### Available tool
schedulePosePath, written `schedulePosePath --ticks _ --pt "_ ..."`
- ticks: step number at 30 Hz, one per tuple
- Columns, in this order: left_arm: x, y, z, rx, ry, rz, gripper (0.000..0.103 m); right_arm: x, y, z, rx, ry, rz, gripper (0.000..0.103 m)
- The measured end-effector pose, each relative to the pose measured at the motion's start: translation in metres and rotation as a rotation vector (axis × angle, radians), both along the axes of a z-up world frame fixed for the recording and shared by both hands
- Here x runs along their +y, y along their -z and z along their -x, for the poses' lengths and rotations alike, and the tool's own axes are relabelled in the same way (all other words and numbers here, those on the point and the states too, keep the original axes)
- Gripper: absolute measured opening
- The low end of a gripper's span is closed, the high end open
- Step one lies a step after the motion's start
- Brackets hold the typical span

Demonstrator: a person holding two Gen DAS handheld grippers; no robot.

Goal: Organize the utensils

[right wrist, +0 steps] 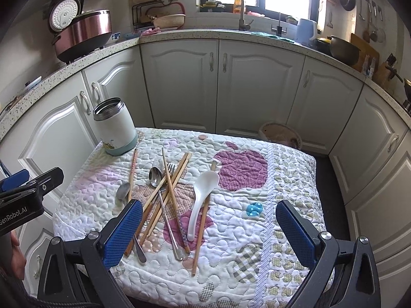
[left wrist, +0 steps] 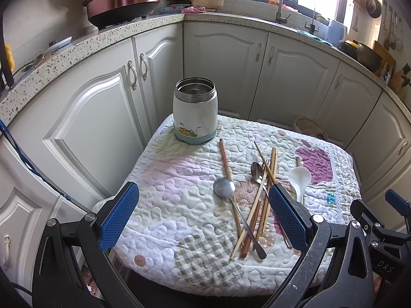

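Left wrist view shows the left tongs [left wrist: 203,215] spread wide, holding nothing. Right tongs [right wrist: 209,231] likewise gape empty above the quilted bench [right wrist: 257,231], where chopsticks [right wrist: 177,179], metal spoons [right wrist: 155,175] and a white spoon [right wrist: 203,190] lie jumbled near the open jar [right wrist: 115,128].

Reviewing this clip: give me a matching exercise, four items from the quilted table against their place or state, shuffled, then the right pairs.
Items:
1. thermos jar
2. white ceramic spoon
3. blue bead
4. fork

Descriptions:
A. lying alone on the quilt, right of the utensils
B. upright, lid off, at the far left corner
C. tangled in the pile of chopsticks
D. bowl beside the purple apple patch, handle across a chopstick

Pairs: 1-B, 2-D, 3-A, 4-C
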State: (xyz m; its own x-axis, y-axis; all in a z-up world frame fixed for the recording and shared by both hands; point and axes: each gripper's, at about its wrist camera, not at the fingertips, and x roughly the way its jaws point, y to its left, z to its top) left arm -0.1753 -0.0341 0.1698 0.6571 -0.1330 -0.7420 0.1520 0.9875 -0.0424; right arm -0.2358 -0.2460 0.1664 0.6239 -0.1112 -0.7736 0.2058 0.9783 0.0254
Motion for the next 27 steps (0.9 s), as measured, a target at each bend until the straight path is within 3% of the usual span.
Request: schedulePosePath --ticks 6,27 --pt "-0.001 0.003 -0.002 0.005 0.0 0.0 0.102 -0.002 0.002 0.0 -0.041 0.013 0.013 0.103" --pt "-0.004 0.016 -0.007 0.037 -0.003 0.004 0.102 -0.003 0.013 -0.005 -0.009 0.003 0.011 0.103"
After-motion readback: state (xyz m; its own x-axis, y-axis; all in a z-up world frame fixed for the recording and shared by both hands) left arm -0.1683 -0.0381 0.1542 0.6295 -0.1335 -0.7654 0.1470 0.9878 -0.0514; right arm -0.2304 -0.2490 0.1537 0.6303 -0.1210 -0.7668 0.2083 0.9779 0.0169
